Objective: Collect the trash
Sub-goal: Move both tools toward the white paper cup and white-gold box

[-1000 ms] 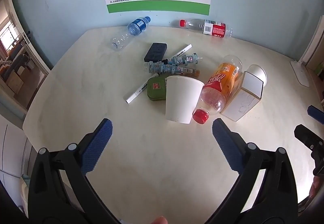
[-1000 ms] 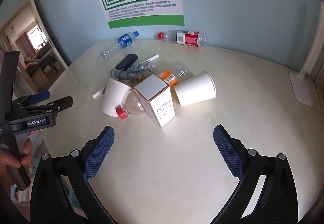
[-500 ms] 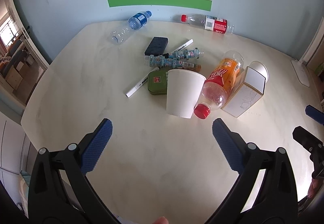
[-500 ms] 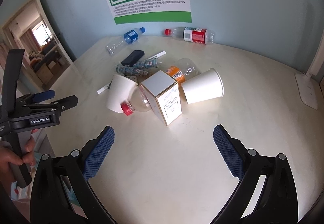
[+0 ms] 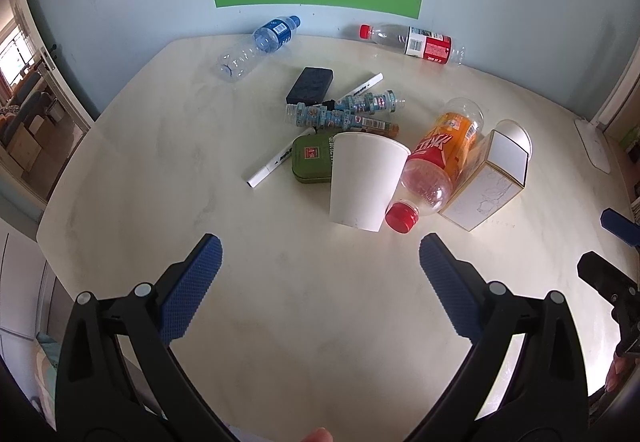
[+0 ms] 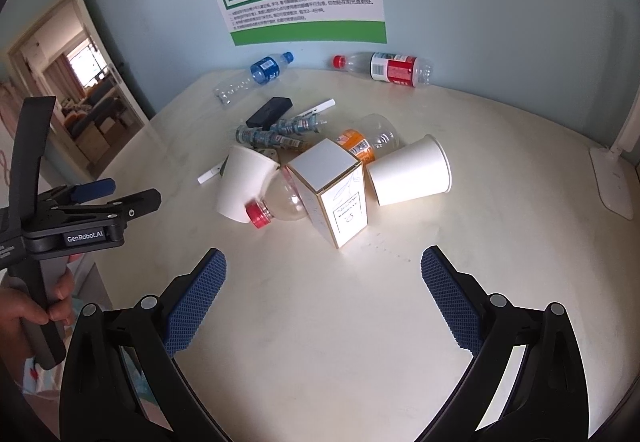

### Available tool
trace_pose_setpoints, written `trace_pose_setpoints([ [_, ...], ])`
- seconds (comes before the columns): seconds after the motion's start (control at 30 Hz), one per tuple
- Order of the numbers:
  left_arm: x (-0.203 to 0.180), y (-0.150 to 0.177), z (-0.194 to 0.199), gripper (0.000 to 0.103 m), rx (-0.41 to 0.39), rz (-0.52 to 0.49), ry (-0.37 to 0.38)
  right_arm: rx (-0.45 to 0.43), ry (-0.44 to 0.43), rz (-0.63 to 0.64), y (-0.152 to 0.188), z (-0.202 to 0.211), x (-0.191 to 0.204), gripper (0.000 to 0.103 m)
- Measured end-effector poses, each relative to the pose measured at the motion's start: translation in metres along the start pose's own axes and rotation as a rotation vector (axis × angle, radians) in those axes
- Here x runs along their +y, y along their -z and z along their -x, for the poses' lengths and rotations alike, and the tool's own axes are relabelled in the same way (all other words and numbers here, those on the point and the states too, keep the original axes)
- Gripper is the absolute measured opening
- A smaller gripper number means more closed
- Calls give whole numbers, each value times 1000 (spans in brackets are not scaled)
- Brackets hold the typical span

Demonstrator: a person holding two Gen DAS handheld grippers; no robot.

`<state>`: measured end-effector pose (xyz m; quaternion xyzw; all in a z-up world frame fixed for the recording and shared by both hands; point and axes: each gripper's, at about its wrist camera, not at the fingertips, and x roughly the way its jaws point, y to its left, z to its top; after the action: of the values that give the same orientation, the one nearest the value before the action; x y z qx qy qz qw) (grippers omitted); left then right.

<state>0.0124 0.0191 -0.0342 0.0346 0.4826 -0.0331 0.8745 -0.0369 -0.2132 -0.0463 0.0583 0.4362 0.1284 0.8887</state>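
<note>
Left wrist view: the left gripper (image 5: 320, 266) hangs with jaws spread wide and empty over the near edge of the table (image 5: 160, 146), facing the near paper cup (image 5: 366, 180) in the pile at mid-table. The right gripper (image 6: 323, 274) is likewise agape, holding nothing, before the white carton (image 6: 332, 190). My judgement: take the cup first, pinching its wall across the middle so the orange soda bottle (image 5: 440, 158) leaning on it rolls little.

Count: two paper cups, three plastic bottles, one carton, two white markers, one green tin (image 5: 312, 158), one black case (image 5: 310, 85).
</note>
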Motion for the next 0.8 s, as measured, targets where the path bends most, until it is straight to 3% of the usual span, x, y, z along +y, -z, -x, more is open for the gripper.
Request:
trace_pose_setpoints([
  [0.63,-6,-5,-23,96,38,-39,31,22,-24,17,0,-17,0,97],
  [0.8,-9,-15,-43,96,60,-57,82,23,-57,38,-6,-31,-3,97],
])
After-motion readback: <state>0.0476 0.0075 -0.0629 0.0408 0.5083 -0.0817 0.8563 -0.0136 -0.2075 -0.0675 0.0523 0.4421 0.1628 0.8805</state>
